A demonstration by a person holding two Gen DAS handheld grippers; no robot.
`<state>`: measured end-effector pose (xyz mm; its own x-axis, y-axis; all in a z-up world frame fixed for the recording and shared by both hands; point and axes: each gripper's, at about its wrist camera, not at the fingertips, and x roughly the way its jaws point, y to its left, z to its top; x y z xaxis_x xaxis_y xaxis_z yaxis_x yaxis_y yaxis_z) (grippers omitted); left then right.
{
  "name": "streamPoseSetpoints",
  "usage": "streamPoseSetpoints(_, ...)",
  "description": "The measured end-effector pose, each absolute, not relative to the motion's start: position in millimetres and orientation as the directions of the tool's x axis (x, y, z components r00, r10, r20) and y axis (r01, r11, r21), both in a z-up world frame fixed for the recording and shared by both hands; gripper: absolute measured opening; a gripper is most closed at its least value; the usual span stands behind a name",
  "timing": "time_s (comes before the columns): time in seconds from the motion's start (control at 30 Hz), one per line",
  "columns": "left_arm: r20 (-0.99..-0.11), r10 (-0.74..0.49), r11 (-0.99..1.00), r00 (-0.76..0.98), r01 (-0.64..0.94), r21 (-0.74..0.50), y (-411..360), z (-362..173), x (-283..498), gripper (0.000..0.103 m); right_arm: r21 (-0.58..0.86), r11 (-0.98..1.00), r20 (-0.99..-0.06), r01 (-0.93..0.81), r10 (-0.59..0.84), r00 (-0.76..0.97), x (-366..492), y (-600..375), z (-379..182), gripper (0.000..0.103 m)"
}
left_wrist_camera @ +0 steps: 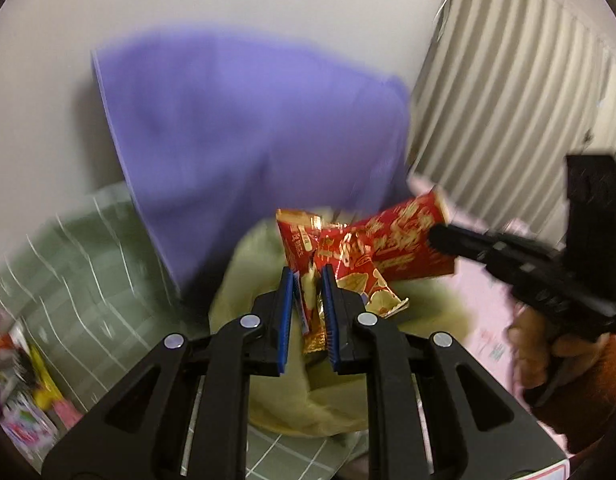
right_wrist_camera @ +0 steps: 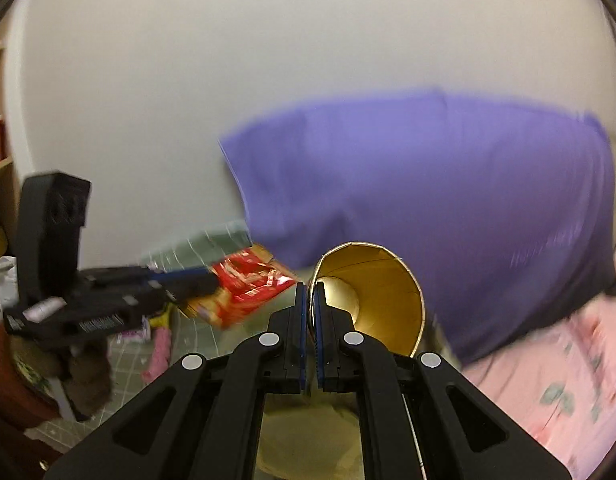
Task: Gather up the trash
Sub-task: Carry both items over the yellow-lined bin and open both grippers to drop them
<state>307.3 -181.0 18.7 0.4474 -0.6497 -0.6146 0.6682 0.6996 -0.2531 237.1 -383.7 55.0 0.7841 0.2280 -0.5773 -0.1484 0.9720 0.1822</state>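
Mid-collection: my left tongs [left_wrist_camera: 308,280] grip red snack wrappers [left_wrist_camera: 348,256] at frame centre, while my right tongs [right_wrist_camera: 310,292] pinch a gold-lined paper cup [right_wrist_camera: 382,296] by its rim. More litter [left_wrist_camera: 23,392] waits at lower left; no bin is visible.

Left tool [left_wrist_camera: 308,280] clamped on a snack wrapper [left_wrist_camera: 348,256], right tool [right_wrist_camera: 310,300] to its right pinching a paper cup [right_wrist_camera: 380,292] by the rim, pillow [right_wrist_camera: 448,208] behind both against the wall [right_wrist_camera: 187,80].
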Motion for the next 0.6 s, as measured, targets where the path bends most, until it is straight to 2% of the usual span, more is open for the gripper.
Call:
streamPoseSetpoints(0.13, -0.677, -0.615, 0.693, 0.404, 0.686, -0.221, -203, -16, 308, 0.014, 0.15, 0.975, -0.65, -0.165, 0.222, 0.727, 249, -389, 19, 0.005)
streamPoseSetpoints(0.33, -0.728, -0.587, 0.698, 0.355, 0.677, -0.233, -206, -42, 309, 0.013, 0.151, 0.977, -0.666, -0.15, 0.212, 0.715, 244, -402, 2, 0.005)
streamPoseSetpoints(0.6, -0.721, -0.575, 0.727, 0.387, 0.647, -0.232, -197, -31, 294, 0.014, 0.113, 0.982, -0.686, -0.149, 0.186, 0.704, 236, -390, -1, 0.005)
